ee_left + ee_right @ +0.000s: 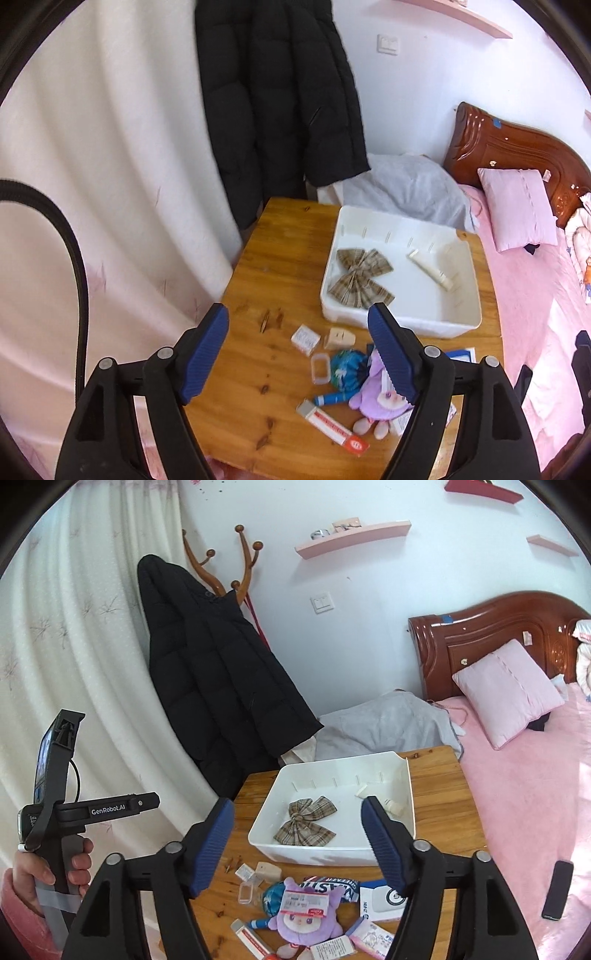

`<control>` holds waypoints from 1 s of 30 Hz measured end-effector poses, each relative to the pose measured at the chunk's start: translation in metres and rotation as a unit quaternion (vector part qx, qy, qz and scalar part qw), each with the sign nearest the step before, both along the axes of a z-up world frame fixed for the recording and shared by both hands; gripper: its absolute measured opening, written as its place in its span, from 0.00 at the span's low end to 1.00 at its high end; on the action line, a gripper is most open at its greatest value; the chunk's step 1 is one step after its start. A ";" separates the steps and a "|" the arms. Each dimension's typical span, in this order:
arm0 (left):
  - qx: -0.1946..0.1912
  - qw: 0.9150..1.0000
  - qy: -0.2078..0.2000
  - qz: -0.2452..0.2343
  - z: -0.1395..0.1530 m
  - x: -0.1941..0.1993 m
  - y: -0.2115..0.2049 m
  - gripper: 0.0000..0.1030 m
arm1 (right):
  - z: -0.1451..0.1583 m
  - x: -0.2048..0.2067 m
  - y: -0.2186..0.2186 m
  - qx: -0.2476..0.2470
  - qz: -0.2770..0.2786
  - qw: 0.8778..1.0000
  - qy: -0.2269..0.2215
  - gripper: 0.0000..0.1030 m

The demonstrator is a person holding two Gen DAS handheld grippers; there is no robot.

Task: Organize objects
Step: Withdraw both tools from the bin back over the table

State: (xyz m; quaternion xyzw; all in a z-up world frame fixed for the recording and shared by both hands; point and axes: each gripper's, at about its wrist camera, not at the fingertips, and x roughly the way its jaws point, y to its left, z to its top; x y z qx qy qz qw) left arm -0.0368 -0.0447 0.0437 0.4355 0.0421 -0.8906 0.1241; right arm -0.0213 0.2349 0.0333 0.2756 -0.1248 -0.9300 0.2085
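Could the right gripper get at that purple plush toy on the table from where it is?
Probably yes. The right gripper is open and empty above the table, and the plush lies on top of the clutter, uncovered. The small items pressed close around it might get nudged.

Tube's (373, 800) middle behind right gripper (297, 812)

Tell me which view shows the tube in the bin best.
Left wrist: the tube lies fully visible, diagonal, in the bin, right of the bow. In the right wrist view a tool finger hides most of the tube.
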 end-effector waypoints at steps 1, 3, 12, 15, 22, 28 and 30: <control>0.003 1.000 -0.003 0.006 -0.004 0.005 -0.001 0.78 | -0.001 0.005 -0.003 0.004 0.003 1.000 0.004 0.79; 0.009 1.000 -0.005 0.014 -0.011 0.013 -0.004 0.79 | -0.002 0.013 -0.009 0.016 0.009 1.000 0.014 0.80; 0.065 0.996 -0.021 0.062 -0.062 0.033 -0.020 0.81 | -0.033 0.031 -0.042 0.058 0.012 0.998 0.035 0.85; 0.092 0.992 -0.036 0.081 -0.085 0.032 -0.027 0.81 | -0.047 0.029 -0.053 0.066 0.012 0.997 0.038 0.85; 0.153 0.978 -0.062 0.125 -0.138 0.028 -0.042 0.81 | -0.088 0.014 -0.071 0.053 0.021 0.998 0.024 0.85; 0.204 0.961 -0.082 0.168 -0.170 0.031 -0.045 0.81 | -0.131 -0.002 -0.078 0.048 0.010 0.998 -0.040 0.85; 0.217 0.955 -0.091 0.180 -0.181 0.032 -0.044 0.81 | -0.146 -0.008 -0.078 0.044 0.001 0.997 -0.067 0.85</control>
